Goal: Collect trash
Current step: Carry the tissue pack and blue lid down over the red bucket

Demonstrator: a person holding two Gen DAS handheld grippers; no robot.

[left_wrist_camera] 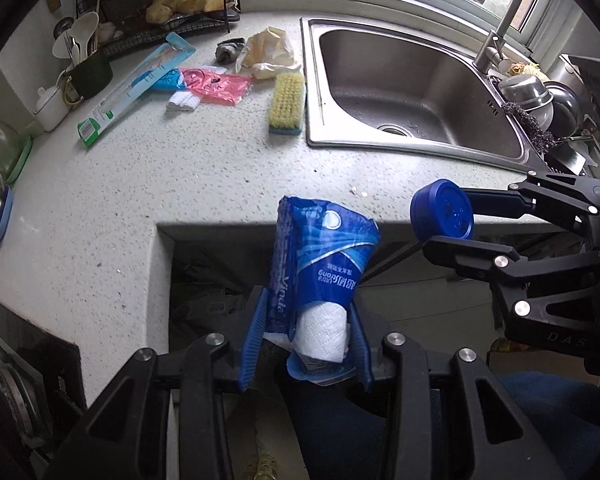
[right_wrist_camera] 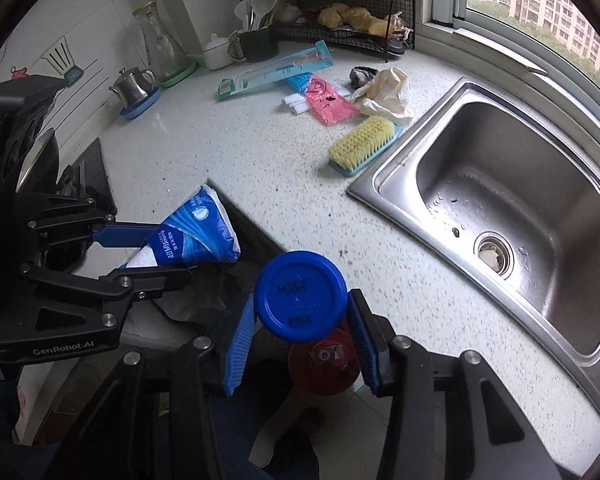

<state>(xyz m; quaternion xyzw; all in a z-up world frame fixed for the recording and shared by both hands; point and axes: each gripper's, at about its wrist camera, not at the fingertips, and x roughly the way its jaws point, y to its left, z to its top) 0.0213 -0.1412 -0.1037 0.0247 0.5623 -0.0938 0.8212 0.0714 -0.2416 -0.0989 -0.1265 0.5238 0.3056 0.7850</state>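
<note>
Left tool (left_wrist_camera: 306,344) is clamped on one blue tissue pack (left_wrist_camera: 320,264); right tool (right_wrist_camera: 300,344) grips one blue-lidded container (right_wrist_camera: 302,296), both off the desk (left_wrist_camera: 180,176) edge.

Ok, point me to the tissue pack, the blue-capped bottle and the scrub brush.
tissue pack (left_wrist_camera: 324,256), left wrist view, on the blue wrapper's front.
blue-capped bottle (right_wrist_camera: 300,294), right wrist view, centre of the cap.
scrub brush (right_wrist_camera: 362,142), right wrist view, on the yellow bristles.

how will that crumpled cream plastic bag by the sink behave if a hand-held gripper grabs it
The crumpled cream plastic bag is thin, creased film, so it will probably be floppy and light. It looks glossy, so it may slip unless pinched on a fold. Pushed, it would likely just slide or deform.
</note>
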